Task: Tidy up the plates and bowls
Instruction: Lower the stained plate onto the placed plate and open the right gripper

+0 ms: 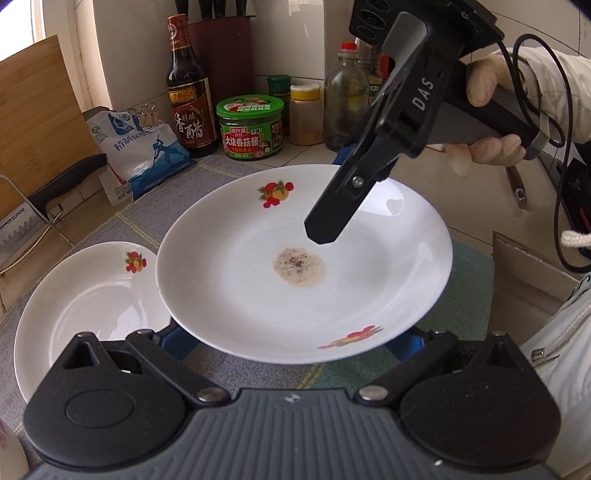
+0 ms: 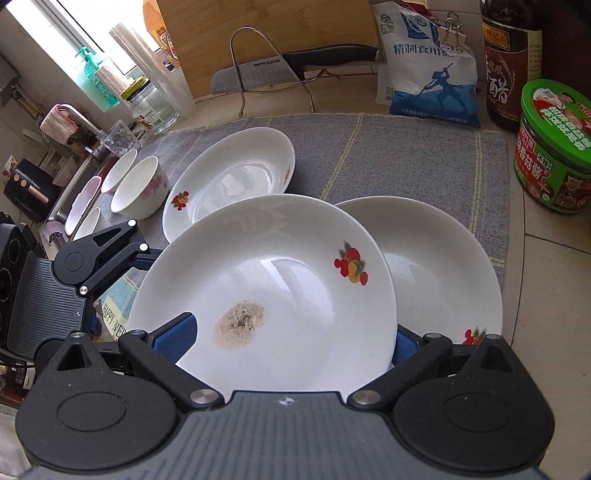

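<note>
**Right tool holds the stained plate over the mat**

Right tool point(image 2: 290, 339) is clenched on the plate point(image 2: 280, 266), the one with a brown speckled stain point(image 2: 240, 325) in its well. In the right wrist view one blue pad lies on the plate's upper face and the other sits behind its rim. The left wrist view shows the same: one black finger reaches over the well and blue shows past the far rim. The plate is tilted and raised off the mat point(image 2: 406, 155).

Left tool point(image 1: 291, 343) is released, its jaws spread wide. The plate's near rim covers the fingertips, and I cannot tell whether they touch it.

A second plate point(image 2: 443, 266) lies on the mat to the right, partly under the held one. A third plate point(image 2: 236, 173) rests farther back on the mat, just beside the held plate's rim. Left of it stands a bowl point(image 2: 138, 188) with pink flowers, and more bowls sit behind it near the sink edge.

Along the back of the counter point(image 2: 546, 295) are a green jar point(image 2: 554, 147), a dark bottle point(image 2: 506, 66), a salt bag point(image 2: 424, 66) and a knife point(image 2: 295, 62) on a wire rack, before a wooden board point(image 2: 258, 22).
</note>
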Motion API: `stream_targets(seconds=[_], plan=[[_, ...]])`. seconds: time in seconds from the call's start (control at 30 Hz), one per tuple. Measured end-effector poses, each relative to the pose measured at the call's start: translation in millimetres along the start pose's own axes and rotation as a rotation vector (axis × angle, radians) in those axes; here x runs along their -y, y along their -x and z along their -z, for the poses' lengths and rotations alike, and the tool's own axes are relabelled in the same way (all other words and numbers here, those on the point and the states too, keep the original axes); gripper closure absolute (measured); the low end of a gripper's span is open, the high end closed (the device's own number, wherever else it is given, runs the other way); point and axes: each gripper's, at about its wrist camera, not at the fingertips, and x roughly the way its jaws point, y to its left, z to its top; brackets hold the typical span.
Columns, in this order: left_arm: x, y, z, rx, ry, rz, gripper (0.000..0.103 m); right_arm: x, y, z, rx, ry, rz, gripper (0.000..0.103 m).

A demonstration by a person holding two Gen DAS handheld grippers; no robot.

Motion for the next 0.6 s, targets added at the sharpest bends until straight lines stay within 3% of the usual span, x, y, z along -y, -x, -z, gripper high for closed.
stream_targets(seconds=[0.6], plan=[[4,-34,-15,-0.053,0.0,-0.006,0.002,44,-10,-1,-0.001,-0.036,-0.025,0.0]])
